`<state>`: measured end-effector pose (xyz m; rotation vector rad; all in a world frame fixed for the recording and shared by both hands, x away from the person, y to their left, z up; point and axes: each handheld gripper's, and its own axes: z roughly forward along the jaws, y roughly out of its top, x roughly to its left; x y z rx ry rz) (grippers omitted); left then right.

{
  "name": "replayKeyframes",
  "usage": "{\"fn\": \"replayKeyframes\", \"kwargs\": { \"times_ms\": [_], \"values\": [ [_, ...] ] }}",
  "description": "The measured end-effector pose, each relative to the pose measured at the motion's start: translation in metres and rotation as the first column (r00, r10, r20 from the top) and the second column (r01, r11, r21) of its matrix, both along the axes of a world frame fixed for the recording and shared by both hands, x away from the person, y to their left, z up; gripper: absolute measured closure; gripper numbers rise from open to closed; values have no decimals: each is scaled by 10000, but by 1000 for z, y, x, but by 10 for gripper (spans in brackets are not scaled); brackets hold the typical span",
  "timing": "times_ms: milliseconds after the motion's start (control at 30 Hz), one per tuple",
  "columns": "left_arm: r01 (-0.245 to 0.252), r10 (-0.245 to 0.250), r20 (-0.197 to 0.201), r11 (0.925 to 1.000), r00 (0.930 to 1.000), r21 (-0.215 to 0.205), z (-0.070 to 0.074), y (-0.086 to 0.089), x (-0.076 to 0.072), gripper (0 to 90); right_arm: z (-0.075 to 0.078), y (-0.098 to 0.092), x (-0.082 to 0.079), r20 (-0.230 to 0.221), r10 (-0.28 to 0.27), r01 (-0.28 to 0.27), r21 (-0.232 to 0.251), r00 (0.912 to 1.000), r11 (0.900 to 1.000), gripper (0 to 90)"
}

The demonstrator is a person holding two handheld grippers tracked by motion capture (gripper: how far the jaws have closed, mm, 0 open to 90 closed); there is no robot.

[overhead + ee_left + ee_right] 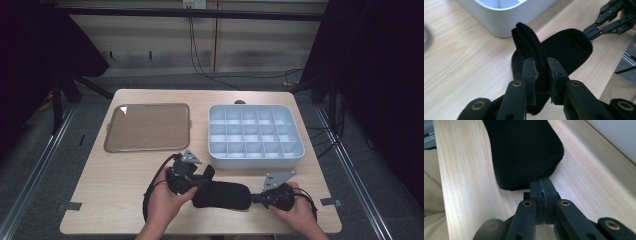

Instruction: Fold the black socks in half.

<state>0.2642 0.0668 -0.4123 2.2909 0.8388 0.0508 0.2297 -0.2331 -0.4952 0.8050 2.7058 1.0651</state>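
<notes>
Pale wooden tabletop (115, 185): left tongs (541, 72) clamped on the black sock (222, 195) cuff, right tongs (541, 191) pinching its toe.

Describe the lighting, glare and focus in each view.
High view: dim surroundings, evenly lit table, white glare on the tray corner. Left gripper view: black sock sharp, near jaws softer. Right gripper view: sock featureless black, jaw bases blurred.
</notes>
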Motion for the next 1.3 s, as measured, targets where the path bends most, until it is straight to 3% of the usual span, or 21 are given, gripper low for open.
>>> {"fn": "replayKeyframes", "kwargs": {
  "times_ms": [367,833,1300],
  "values": [
    [557,-553,-256,9983,9981,144,-8,-26,-3,777,0,1,1,-38,52,-52,63,10000,10000,894],
    [714,-707,-395,9973,9967,166,-16,-38,-6,777,-3,8,2,-321,-96,112,491,9994,9987,894],
    [983,-967,-441,9945,9943,352,-27,-51,-8,774,-4,22,4,-100,27,-22,501,9999,9987,893]
  ]
}}
